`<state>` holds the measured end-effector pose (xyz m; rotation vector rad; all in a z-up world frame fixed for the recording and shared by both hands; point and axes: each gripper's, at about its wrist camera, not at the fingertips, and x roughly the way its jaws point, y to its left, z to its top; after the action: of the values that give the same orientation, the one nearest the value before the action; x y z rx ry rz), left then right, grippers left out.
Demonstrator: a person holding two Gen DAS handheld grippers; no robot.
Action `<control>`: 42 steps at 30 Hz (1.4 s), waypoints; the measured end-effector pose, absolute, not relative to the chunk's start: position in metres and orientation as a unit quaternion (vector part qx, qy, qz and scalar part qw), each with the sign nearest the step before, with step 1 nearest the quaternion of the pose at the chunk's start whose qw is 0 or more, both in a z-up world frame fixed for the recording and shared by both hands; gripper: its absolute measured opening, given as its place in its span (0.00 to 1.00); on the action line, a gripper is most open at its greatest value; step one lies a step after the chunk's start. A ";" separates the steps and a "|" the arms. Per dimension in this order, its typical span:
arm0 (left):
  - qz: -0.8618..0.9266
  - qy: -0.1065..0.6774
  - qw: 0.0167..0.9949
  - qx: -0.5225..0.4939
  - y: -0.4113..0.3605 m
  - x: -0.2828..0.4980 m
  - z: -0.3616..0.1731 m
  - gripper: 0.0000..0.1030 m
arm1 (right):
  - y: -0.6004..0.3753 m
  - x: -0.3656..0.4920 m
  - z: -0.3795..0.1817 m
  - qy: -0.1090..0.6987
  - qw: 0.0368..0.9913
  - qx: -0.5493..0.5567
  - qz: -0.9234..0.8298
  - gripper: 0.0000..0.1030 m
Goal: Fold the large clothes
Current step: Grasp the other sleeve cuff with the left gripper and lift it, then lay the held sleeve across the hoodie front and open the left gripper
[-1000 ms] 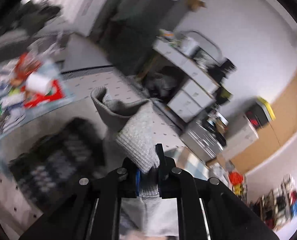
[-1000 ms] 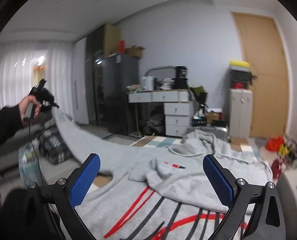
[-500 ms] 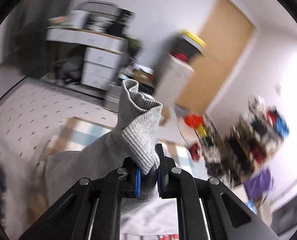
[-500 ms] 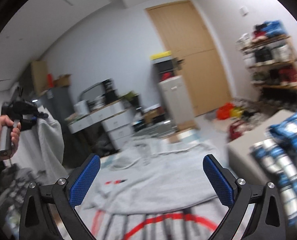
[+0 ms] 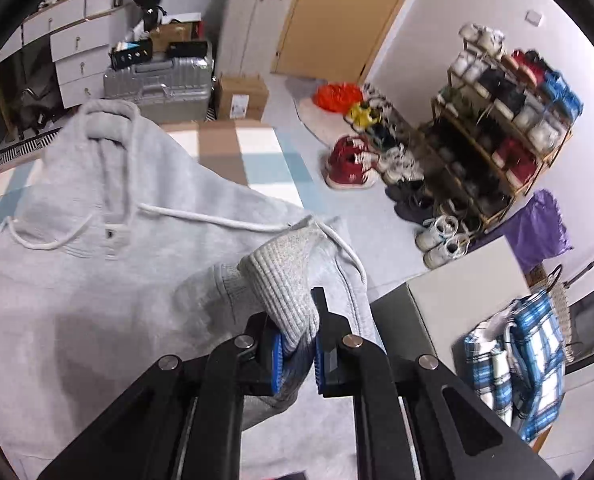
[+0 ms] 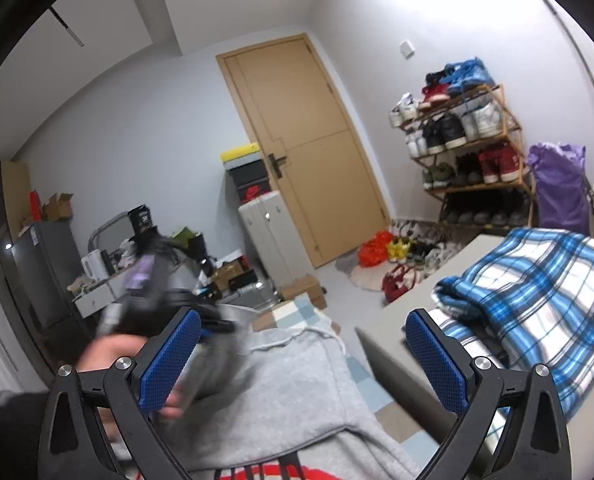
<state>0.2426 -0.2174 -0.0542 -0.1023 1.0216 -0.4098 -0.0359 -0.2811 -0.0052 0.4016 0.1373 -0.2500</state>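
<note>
A grey hoodie (image 5: 105, 264) lies spread on the floor mat, hood and white drawstrings toward the far left. My left gripper (image 5: 296, 354) is shut on the ribbed sleeve cuff (image 5: 287, 280) and holds it over the hoodie's chest, near its right edge. In the right wrist view the same hoodie (image 6: 289, 392) fills the bottom, with red and black print at the lower edge. My right gripper (image 6: 301, 360) hangs open above it, nothing between its blue pads (image 6: 437, 360). A blurred hand (image 6: 109, 354) holding the left gripper shows at the left.
A grey box-like table (image 5: 469, 300) stands close on the right, carrying a blue plaid cloth (image 6: 537, 300). Beyond are a shoe rack (image 5: 497, 120), loose shoes, a red bag (image 5: 349, 160), a silver suitcase (image 5: 157, 84), drawers and a wooden door (image 6: 309, 152).
My left gripper swung the sleeve cuff from high at the left, across and down over the hoodie's body. My right gripper turned right, still open.
</note>
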 end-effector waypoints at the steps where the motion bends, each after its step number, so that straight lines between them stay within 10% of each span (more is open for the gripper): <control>1: -0.195 0.484 0.852 -0.047 -0.225 0.246 -0.053 0.07 | -0.279 -0.035 -0.006 0.068 0.971 0.195 -0.122 1.00; 10: -0.257 0.527 0.809 -0.030 -0.266 0.251 -0.080 0.07 | -0.267 -0.037 -0.006 0.062 0.976 0.179 -0.105 1.00; 19: -0.355 0.567 0.744 0.007 -0.224 0.215 -0.061 0.31 | -0.275 -0.034 -0.012 0.077 0.971 0.202 -0.102 1.00; 24: -0.289 0.524 0.801 0.000 -0.137 0.217 -0.031 0.73 | -0.277 -0.036 -0.012 0.076 0.968 0.219 -0.101 1.00; 42: -0.072 0.552 0.831 0.009 -0.060 0.228 -0.109 0.74 | -0.237 -0.010 -0.022 0.124 0.981 0.138 -0.060 1.00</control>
<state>0.2281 -0.0604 -0.1089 0.0196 1.1710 -0.1530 -0.0099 -0.2368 -0.0217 0.2775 0.2496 -0.1205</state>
